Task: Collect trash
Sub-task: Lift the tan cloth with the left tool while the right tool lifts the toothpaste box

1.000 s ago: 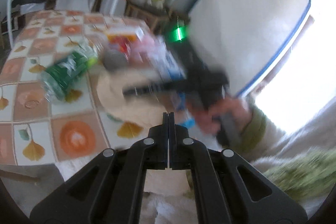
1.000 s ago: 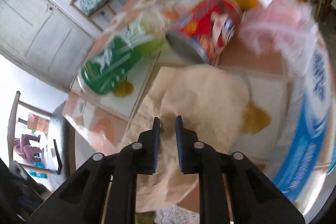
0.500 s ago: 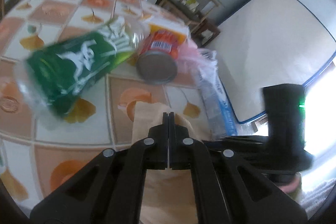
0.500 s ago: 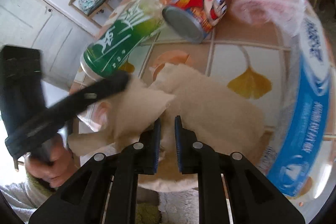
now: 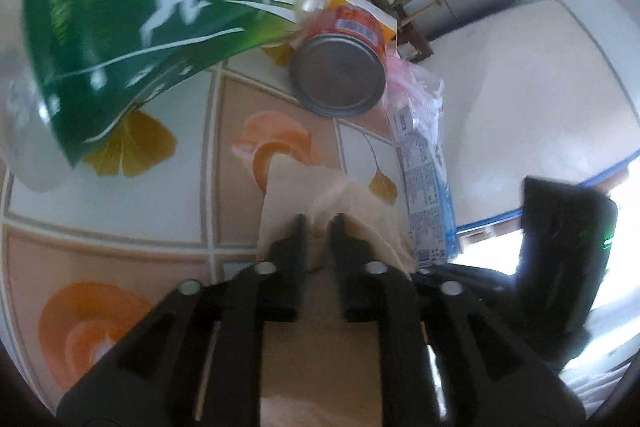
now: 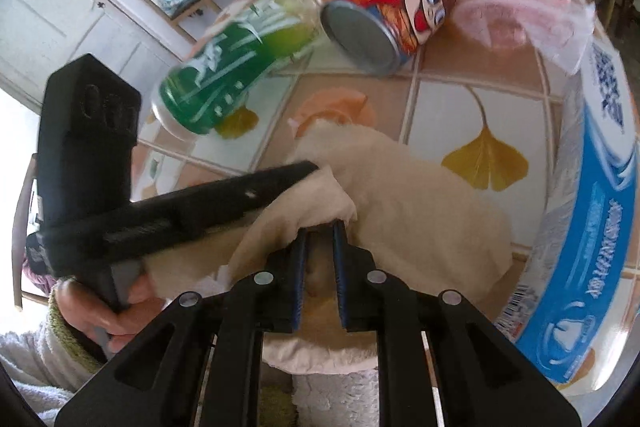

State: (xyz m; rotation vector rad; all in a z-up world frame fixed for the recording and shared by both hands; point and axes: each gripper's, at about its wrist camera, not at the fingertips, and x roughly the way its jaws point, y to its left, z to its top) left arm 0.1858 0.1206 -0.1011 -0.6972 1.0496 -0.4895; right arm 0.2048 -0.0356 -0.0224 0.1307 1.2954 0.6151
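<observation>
Table (image 5: 132,211) w/ tiled leaf-pattern cloth carries all the trash, bunched at its near edge, prob. so both claws reach it w/o stretching.

Green bottle (image 5: 132,11) lies on its side at 10 o'clock in left view, base toward camera; it can roll, so I'd guess it's a later pick.

Blue-white wrapper (image 6: 592,219) drapes along table edge at 3 o'clock in right view.

Red can (image 6: 400,7) on its side at 12 o'clock, touching bottle's far end.

Beige paper bag (image 6: 400,203) is nearest, mouth toward the person; likely the collector for the rest.

Right claw (image 6: 320,239) is clenched on bag's near rim, pinning it.

Left claw (image 5: 317,227) is opening, bag's other rim fold btwn its fingers, not squeezed yet; prob. to spread the mouth.
</observation>
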